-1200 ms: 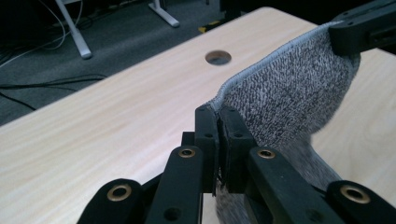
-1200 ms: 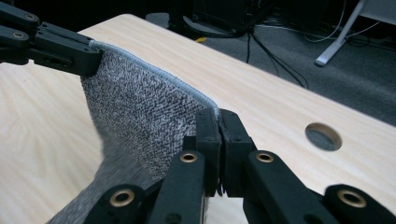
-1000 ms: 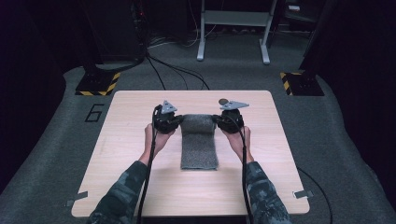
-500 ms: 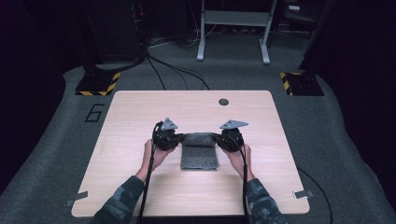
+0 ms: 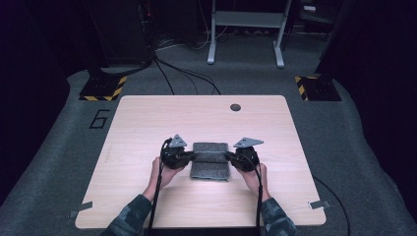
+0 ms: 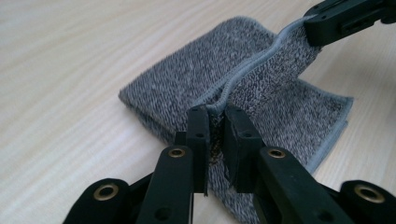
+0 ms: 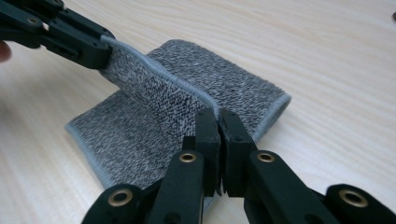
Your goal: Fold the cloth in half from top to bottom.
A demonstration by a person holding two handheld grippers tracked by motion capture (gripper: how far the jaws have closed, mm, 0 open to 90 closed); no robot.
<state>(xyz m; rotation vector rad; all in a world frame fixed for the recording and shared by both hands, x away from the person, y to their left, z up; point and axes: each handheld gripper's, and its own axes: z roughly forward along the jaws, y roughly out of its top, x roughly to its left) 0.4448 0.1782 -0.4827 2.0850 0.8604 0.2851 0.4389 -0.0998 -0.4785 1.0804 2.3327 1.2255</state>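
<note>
The grey towel (image 5: 210, 161) lies folded on the table (image 5: 147, 123), directly between my two grippers, its upper flap raised off the layer beneath. My left gripper (image 5: 183, 156) clamps one corner of that flap's hemmed edge; my right gripper (image 5: 235, 157) clamps the opposite corner. Both pairs of jaws are pinched tight on the cloth.

Beyond the grippers, a small dark round spot (image 5: 235, 107) sits in the far tabletop, well apart from the towel. Nothing stands between grippers and cloth.

The left gripper view (image 6: 215, 128) shows the pale hem running taut from my jaws to the right gripper (image 6: 322, 23). The right gripper view (image 7: 218, 126) shows the same edge rising to the left gripper (image 7: 91, 49). The high view shows my hands and camouflage sleeves (image 5: 130, 219).

The towel is speckled terry with a lighter grey border.
</note>
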